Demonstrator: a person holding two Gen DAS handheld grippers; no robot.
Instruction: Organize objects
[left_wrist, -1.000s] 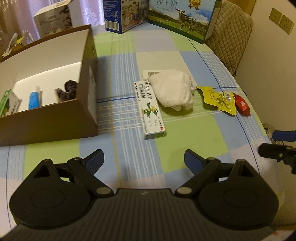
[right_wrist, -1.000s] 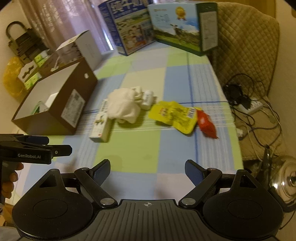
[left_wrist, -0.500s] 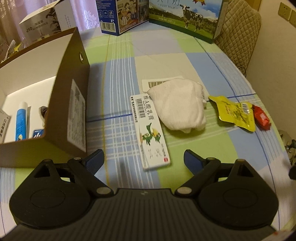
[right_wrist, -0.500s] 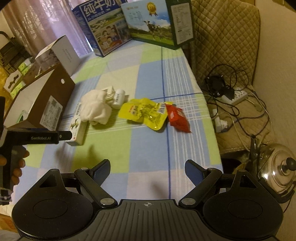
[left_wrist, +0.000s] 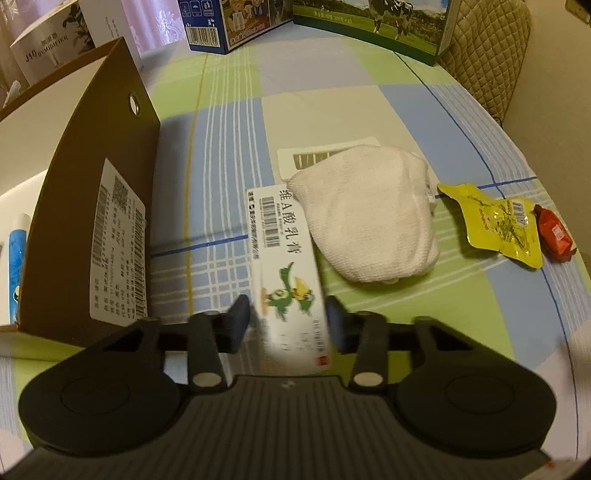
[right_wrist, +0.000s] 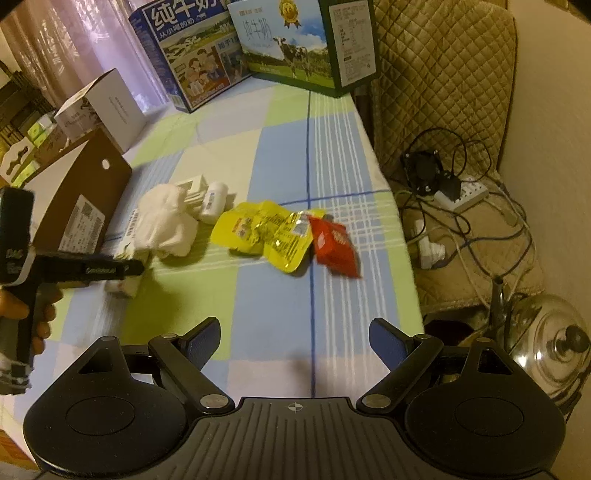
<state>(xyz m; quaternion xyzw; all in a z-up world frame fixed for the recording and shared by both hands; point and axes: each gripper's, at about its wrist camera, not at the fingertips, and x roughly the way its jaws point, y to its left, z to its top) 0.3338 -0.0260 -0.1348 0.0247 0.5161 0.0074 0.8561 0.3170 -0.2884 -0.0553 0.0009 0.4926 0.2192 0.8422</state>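
A long white medicine carton (left_wrist: 280, 236) with a green bird print lies on the checked tablecloth. My left gripper (left_wrist: 286, 323) is shut on its near end, one finger on each long side. Behind it sits a folded white cloth (left_wrist: 369, 218), then a yellow packet (left_wrist: 495, 221) and a red packet (left_wrist: 554, 236). The brown cardboard box (left_wrist: 92, 206) stands at left with a blue tube (left_wrist: 16, 258) inside. My right gripper (right_wrist: 293, 339) hangs open over the table's near edge, short of the yellow packet (right_wrist: 266, 232) and red packet (right_wrist: 334, 247). A small white bottle (right_wrist: 212, 201) lies beside the cloth (right_wrist: 166, 218).
Two milk cartons (right_wrist: 192, 62) (right_wrist: 306, 44) and a white box (right_wrist: 99, 110) stand at the back. Right of the table edge are a quilted chair (right_wrist: 443, 74), a power strip with cables (right_wrist: 469, 192) and a steel pot lid (right_wrist: 546, 350).
My left gripper has moved forward to the white carton and shut on its near end. My right gripper has drifted closer to the packets and is still open.
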